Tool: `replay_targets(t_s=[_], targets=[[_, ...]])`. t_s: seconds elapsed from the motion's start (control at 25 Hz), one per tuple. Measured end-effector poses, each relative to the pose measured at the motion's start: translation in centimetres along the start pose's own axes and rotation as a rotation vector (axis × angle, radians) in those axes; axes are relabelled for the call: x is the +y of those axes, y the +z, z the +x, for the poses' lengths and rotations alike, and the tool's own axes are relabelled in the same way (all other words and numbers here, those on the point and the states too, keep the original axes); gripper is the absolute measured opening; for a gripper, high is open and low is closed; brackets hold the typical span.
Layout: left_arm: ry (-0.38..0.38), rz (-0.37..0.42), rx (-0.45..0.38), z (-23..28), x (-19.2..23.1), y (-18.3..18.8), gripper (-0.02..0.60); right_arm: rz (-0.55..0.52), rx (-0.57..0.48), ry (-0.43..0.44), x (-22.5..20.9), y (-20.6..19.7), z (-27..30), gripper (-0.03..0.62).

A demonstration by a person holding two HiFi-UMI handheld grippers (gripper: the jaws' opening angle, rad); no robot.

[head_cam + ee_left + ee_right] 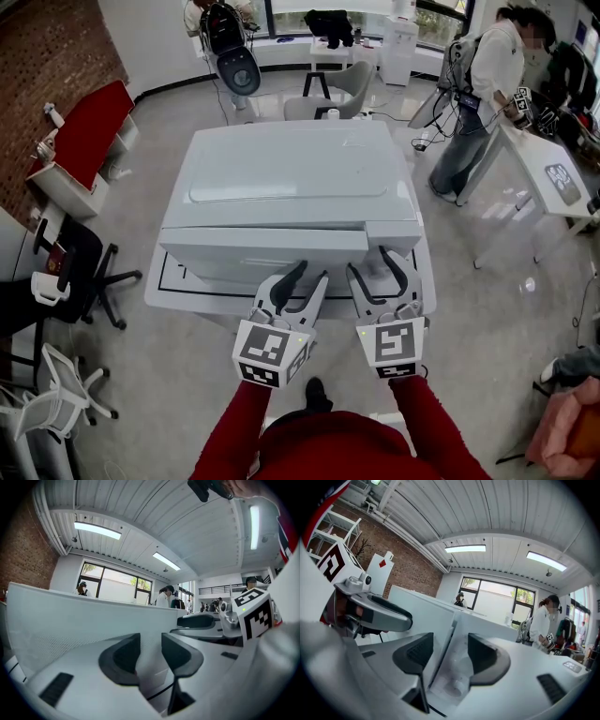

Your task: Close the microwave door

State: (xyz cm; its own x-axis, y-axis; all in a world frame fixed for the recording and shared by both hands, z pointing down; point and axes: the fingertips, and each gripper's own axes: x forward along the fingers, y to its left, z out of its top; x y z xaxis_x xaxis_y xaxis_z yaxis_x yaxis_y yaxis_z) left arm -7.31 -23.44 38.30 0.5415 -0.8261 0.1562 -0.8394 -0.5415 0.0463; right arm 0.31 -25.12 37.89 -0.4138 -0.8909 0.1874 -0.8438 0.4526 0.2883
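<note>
A white microwave [291, 173] stands on a white table [173, 286] right in front of me. Its door [262, 246] lies against the body, a seam showing where it meets the control panel [394, 232]; whether it is fully latched I cannot tell. My left gripper [314, 273] is open, its tips close to the door's lower edge, nothing between them. My right gripper [368, 261] is open too, just in front of the seam. In the left gripper view the jaws [151, 656] face the door [70, 620]. The right gripper view has its jaws [450, 656] straddling the seam [451, 637].
A person [483, 89] stands at the back right beside a white desk [553, 173]. Office chairs [84, 267] are at the left, with a red bench [94, 127] along the brick wall. A grey chair [342, 89] stands behind the microwave.
</note>
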Motion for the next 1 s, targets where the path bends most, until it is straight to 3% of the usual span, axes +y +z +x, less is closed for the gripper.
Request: replay_targets(t_s=[0.32,0.6,0.76,1.0], targets=[[0.016,-0.002,0.004,0.1,0.0,0.0,0.15,0.06,-0.052,0.049,0.5,1.1,-0.8,0.235],[0.027,0.035,-0.003,-0.6,-0.7,0.5,0.108,-0.006,-0.122,0.118,2.2,2.5,-2.1,0.047],[0.064,0.025,-0.019,-0.9,-0.1,0.9,0.024,-0.015,-0.12,0.132,2.4,2.5,-1.8,0.02],[0.074,0.025,-0.033,-1.0,0.5,1.2,0.011,0.023,-0.1,0.166,3.0,2.4,-1.1,0.014]])
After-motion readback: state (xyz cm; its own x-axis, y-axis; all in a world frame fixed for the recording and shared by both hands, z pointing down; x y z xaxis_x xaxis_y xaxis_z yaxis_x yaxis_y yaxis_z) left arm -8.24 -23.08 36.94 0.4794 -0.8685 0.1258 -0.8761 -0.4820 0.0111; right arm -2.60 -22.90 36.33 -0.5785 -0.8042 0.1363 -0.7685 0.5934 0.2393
